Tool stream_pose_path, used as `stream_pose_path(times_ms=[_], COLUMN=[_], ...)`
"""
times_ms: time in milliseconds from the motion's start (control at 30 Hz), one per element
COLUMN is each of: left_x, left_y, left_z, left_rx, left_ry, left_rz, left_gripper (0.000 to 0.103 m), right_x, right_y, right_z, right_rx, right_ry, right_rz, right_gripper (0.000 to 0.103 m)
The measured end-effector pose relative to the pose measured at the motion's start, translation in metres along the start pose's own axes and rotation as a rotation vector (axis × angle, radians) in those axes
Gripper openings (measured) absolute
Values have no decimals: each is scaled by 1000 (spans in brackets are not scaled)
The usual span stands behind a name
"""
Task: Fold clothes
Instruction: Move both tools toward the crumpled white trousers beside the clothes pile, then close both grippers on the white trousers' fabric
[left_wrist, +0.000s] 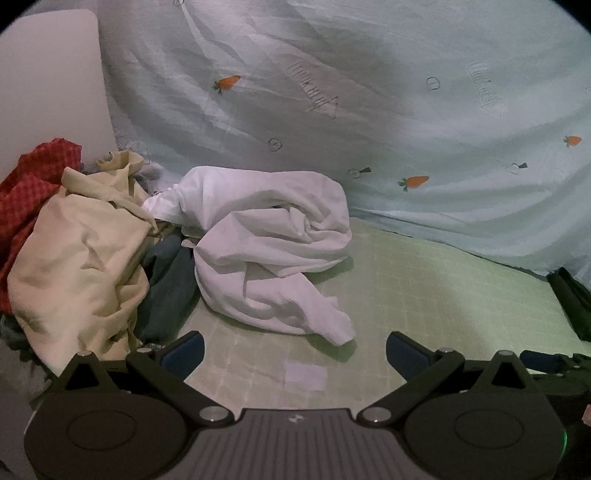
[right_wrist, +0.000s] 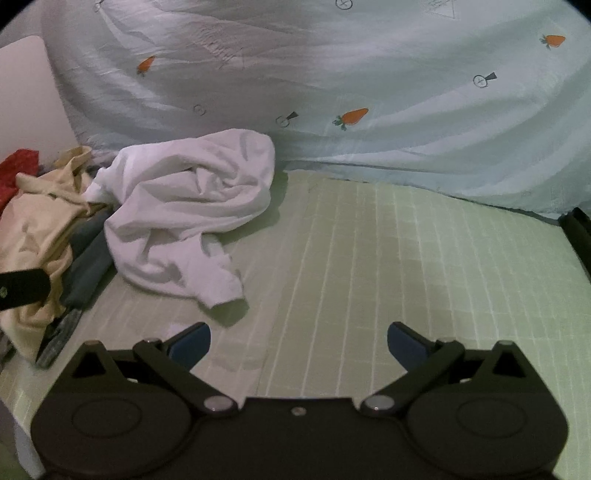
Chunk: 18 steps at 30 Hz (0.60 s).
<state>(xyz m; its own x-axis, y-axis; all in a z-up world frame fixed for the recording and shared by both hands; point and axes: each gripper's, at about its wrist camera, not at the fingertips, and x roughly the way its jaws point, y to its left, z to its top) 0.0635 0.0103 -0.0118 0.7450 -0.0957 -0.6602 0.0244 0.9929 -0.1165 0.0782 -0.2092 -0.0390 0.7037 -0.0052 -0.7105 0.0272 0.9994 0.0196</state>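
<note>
Both grippers are hovering over the green mat (right_wrist: 369, 258) with nothing between their pads. I am holding the left gripper (left_wrist: 295, 350) with its jaws spread wide apart, and the right gripper (right_wrist: 299, 341) is likewise spread wide and empty.

From the left wrist, the white garment (left_wrist: 266, 251) is lying crumpled on the mat at 12 o'clock, just beyond the fingertips and not touching them. One loose end of it is trailing toward the gripper. From the right wrist, the same white garment (right_wrist: 188, 210) is sitting at 11 o'clock, near but apart from the left finger.

A clothes pile is lying at 9 to 10 o'clock in the left view, touching the white garment's left edge:
- beige cloth (left_wrist: 77, 266) on top
- dark grey cloth (left_wrist: 166, 288) beneath it, next to the white garment
- red checked cloth (left_wrist: 33, 184) at the far left

A pale blue quilt (left_wrist: 406, 110) with carrot prints is rising behind the mat from 10 to 2 o'clock. A white board (left_wrist: 48, 81) is standing at 10 o'clock behind the pile.
</note>
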Motion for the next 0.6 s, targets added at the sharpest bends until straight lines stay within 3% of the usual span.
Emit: stream_pose_path(times_ms=[433,600], left_x=[65,97], left_y=[31,47], left_z=[45,59], left_rx=[-47,-65], left_ry=[34,79], left_rz=[35,25], left_gripper=[103,103], right_x=[56,83], right_y=[16,24], right_z=[40,58], right_rx=[-37,-24], right_ry=[-8,-29], right_rz=[-37,-11], right_gripper=[103,103])
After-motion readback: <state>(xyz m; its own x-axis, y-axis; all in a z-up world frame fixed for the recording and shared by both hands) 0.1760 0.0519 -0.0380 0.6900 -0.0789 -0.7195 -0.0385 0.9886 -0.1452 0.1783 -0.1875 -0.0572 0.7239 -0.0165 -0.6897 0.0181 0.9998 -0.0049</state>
